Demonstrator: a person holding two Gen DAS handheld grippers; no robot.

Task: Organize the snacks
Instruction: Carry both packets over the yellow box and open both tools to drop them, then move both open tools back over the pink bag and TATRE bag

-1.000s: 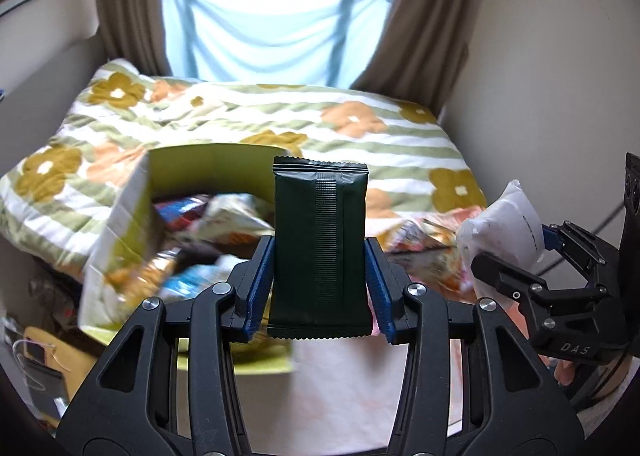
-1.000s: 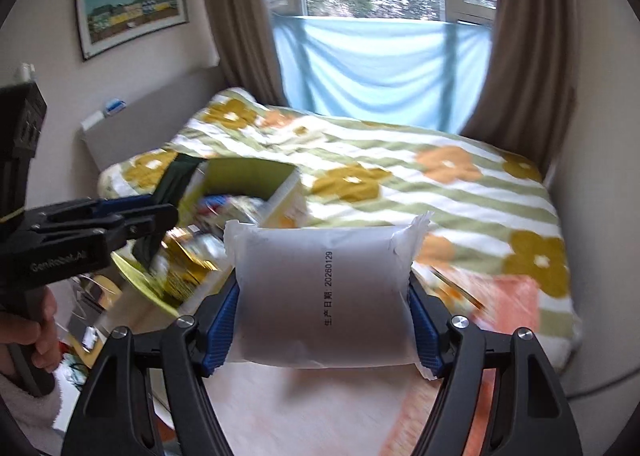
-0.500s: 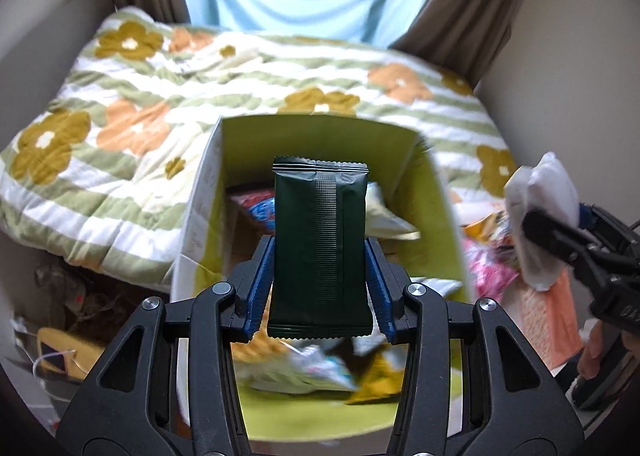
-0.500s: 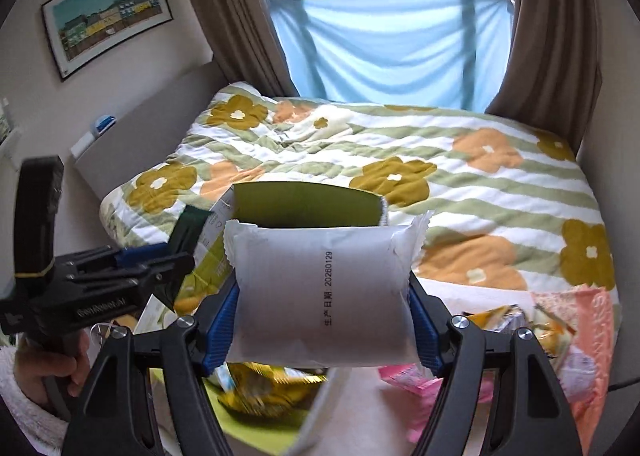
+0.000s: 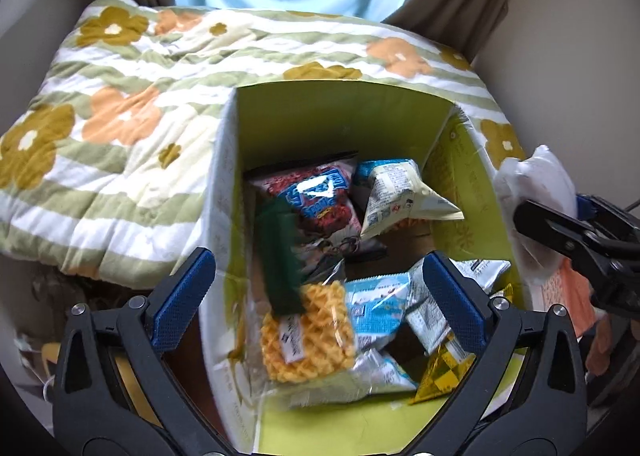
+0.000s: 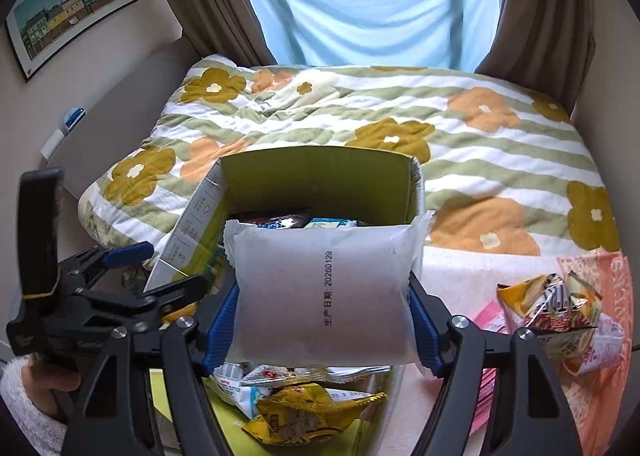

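The left gripper [image 5: 320, 292] is opening and has let go of the dark green packet [image 5: 280, 260], now falling (blurred) into the green box [image 5: 340, 111]; the right gripper [image 6: 324, 320] clamps the white pouch [image 6: 320, 292] above it, probably next.

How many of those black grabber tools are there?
2. The left gripper, jaws opening and empty, hangs over the box; the right gripper clamps a white packet.

Across the frame's middle you see a quilt [image 6: 460, 159] striped green and white with ochre and orange flowers. Above it, a pale blue cloth [image 6: 372, 11] hangs between brown curtains [image 6: 536, 15]. At upper left, a framed townscape picture [image 6: 74, 3] hangs on the wall.
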